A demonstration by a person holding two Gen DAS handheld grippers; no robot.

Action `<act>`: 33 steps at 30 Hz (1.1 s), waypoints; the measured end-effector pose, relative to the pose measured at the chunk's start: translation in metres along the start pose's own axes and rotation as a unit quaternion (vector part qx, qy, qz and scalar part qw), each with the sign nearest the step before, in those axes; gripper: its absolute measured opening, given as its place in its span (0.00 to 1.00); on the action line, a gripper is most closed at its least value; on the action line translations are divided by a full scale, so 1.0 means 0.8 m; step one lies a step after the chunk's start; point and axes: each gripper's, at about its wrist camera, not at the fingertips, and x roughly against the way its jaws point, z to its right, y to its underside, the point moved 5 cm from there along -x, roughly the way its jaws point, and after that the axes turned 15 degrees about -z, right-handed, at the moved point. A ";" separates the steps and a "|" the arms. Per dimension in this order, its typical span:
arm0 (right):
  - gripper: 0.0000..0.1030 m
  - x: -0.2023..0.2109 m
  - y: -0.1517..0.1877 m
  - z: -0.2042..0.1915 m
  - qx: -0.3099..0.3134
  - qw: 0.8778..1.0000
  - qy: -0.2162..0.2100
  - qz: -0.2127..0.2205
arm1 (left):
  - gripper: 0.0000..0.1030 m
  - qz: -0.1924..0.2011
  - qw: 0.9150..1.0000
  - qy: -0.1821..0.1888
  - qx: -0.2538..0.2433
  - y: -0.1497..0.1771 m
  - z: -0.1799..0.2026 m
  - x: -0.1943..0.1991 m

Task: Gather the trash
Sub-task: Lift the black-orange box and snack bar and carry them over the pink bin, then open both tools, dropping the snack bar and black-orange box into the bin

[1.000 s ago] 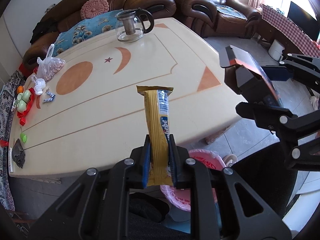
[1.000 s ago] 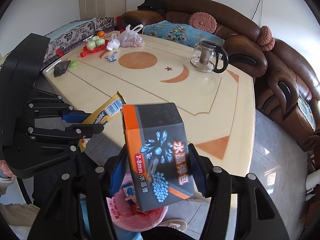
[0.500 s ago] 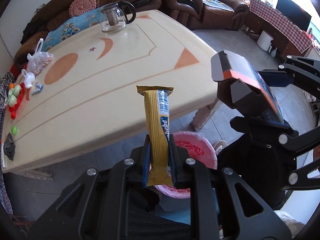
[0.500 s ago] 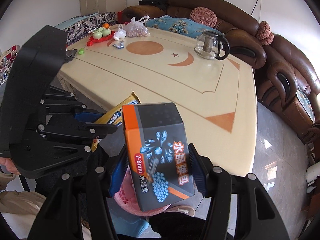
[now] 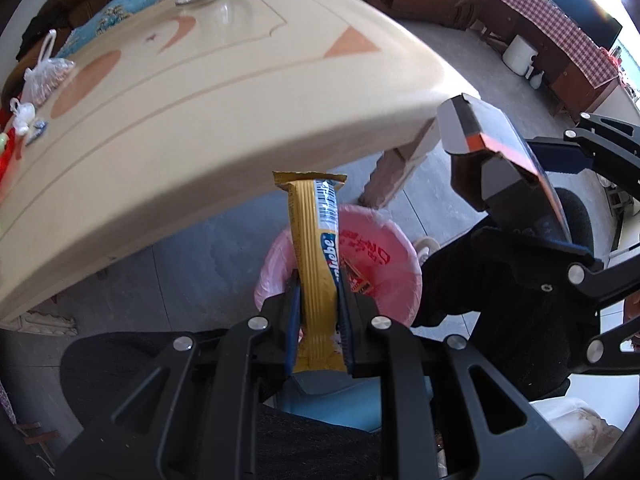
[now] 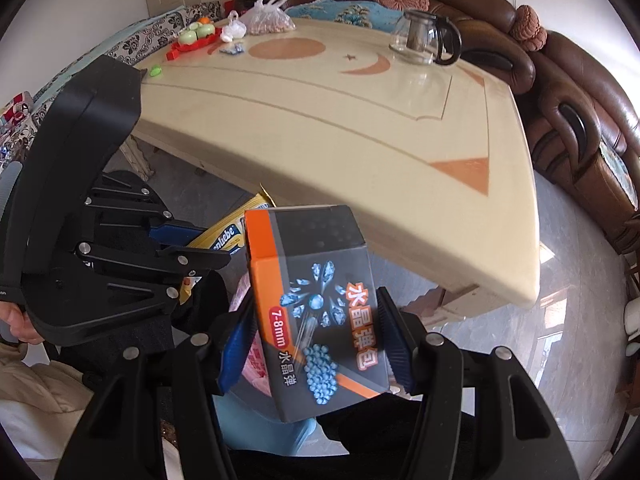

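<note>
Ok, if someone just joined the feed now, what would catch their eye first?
Most likely the two pieces of trash held up close: the yellow snack wrapper upright in the left gripper, and the dark orange-edged box clamped in the right gripper. Right behind the wrapper sits the pink-lined bin on the floor, beside the cream table, with some trash already in it.

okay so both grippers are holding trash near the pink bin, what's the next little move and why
Probably open the left gripper and drop the yellow wrapper. In the left wrist view it hangs right over the pink-lined bin, where some trash already lies. The right gripper, clamped on the box, looks off to the bin's side, so it should go second.
</note>
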 end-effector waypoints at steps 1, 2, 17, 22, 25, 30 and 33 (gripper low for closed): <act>0.55 -0.008 0.002 0.000 -0.002 1.000 -0.003 -0.004 | 0.17 -0.007 1.000 0.004 0.001 0.002 -0.001 -0.010; 0.55 -0.016 0.003 -0.001 -0.003 1.000 -0.005 -0.010 | 0.17 -0.012 1.000 0.008 0.002 0.003 -0.002 -0.019; 0.55 -0.167 0.017 0.022 -0.061 0.995 -0.035 -0.077 | 0.17 -0.125 0.991 0.048 0.021 0.000 -0.018 -0.179; 0.55 -0.225 0.015 0.032 -0.086 0.990 -0.038 -0.105 | 0.17 -0.162 0.984 0.073 0.035 -0.013 -0.028 -0.231; 0.55 -0.256 0.014 0.034 -0.089 0.988 -0.036 -0.122 | 0.17 -0.182 0.978 0.086 0.046 -0.017 -0.031 -0.255; 0.55 -0.302 0.020 0.032 -0.097 0.981 -0.057 -0.157 | 0.17 -0.215 0.970 0.099 0.060 -0.017 -0.034 -0.290; 0.55 -0.323 0.028 0.032 -0.100 0.977 -0.064 -0.176 | 0.17 -0.232 0.965 0.102 0.065 -0.018 -0.035 -0.310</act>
